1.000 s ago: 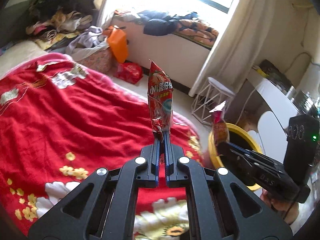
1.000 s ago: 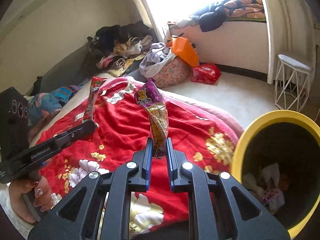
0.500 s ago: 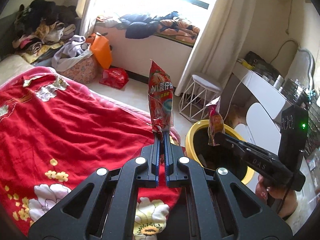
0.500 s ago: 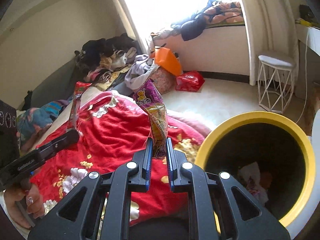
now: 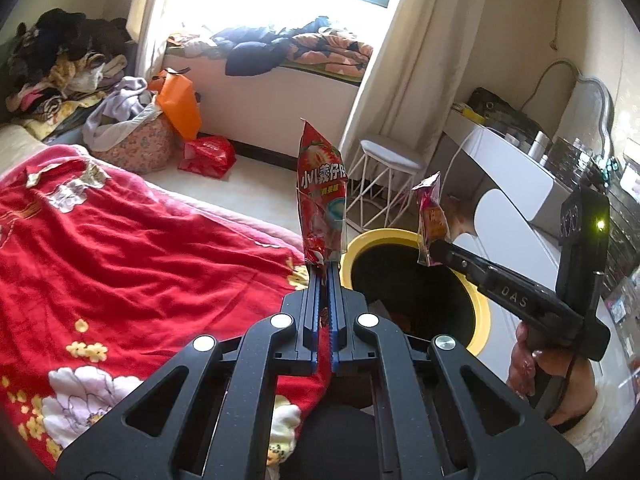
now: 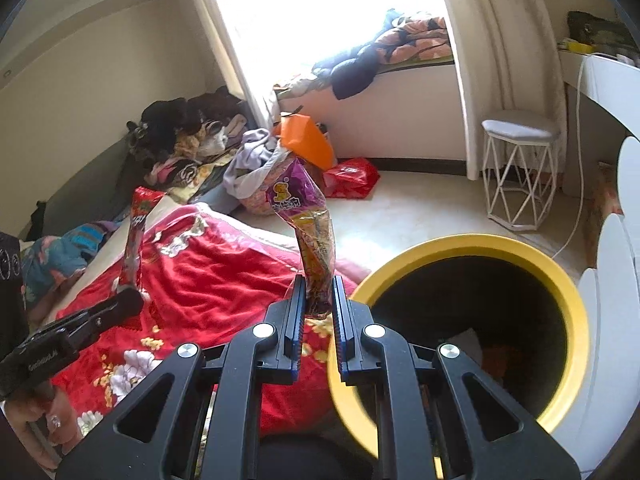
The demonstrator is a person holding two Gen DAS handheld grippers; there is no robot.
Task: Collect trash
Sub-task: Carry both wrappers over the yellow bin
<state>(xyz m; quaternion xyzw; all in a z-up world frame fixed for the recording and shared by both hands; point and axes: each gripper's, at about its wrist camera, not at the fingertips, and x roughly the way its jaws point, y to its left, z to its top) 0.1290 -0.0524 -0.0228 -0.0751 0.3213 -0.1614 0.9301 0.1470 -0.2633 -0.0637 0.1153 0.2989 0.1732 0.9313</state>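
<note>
My left gripper [image 5: 325, 276] is shut on a red snack wrapper [image 5: 322, 196] that stands upright, at the bed's edge just left of the yellow-rimmed trash bin [image 5: 478, 300]. My right gripper [image 6: 317, 286] is shut on a purple and orange snack wrapper [image 6: 310, 236], just left of the bin's yellow rim [image 6: 576, 320]. In the left wrist view the right gripper [image 5: 434, 250] holds its wrapper [image 5: 430, 216] over the bin's opening. In the right wrist view the left gripper [image 6: 128, 300] holds the red wrapper [image 6: 136, 232] over the bed. Some trash lies in the bin.
A red floral blanket [image 5: 120, 264] covers the bed. A white wire stool [image 6: 518, 168] stands beyond the bin. A white desk [image 5: 520, 176] is at the right. A red bag [image 6: 350, 178], an orange bag [image 6: 306, 140] and piles of clothes [image 6: 188, 136] lie near the window.
Both grippers have moved right, from over the bed toward the bin, still holding their wrappers. The bin now fills more of both views.
</note>
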